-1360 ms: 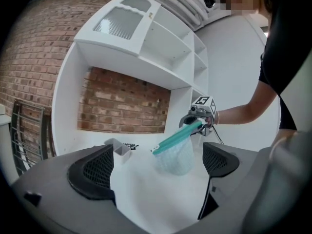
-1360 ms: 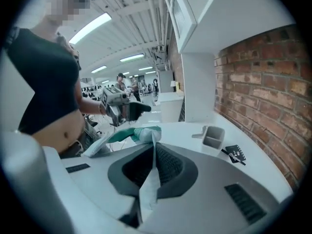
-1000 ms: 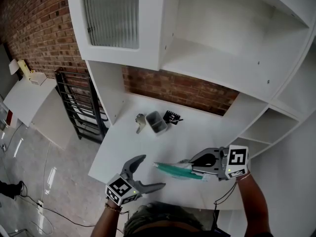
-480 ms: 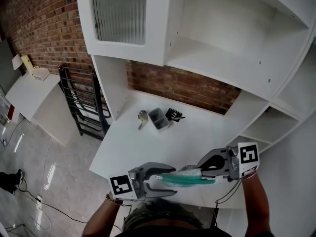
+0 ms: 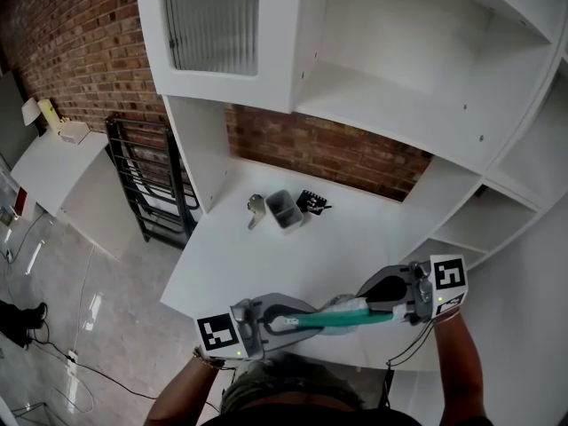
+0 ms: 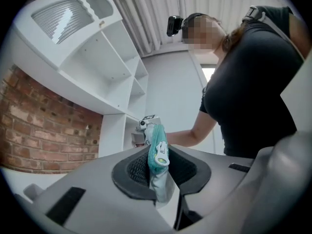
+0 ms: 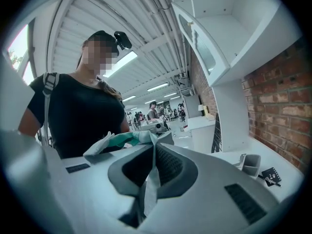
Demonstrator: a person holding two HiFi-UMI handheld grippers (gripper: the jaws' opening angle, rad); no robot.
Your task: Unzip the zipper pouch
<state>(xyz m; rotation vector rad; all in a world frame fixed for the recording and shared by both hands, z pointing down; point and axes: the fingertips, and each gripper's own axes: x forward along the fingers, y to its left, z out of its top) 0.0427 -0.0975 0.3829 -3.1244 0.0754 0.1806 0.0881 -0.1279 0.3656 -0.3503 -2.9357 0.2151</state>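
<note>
Pinching the pouch (image 5: 335,317) at both ends: my right gripper (image 5: 370,306) is clamped on it, my left gripper (image 5: 295,319) has just closed on it beside the zipper pull (image 6: 160,155); unzipping unstarted, I judge.

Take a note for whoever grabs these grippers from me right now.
Left gripper: jaws have just been closing, now on one end of the pouch, with the zipper pull showing there.
Right gripper: shut on the other end.
Pouch is held stretched between them, off the table.
Done: both ends gripped.
Left: draw the zipper open; it looks unopened.
</note>
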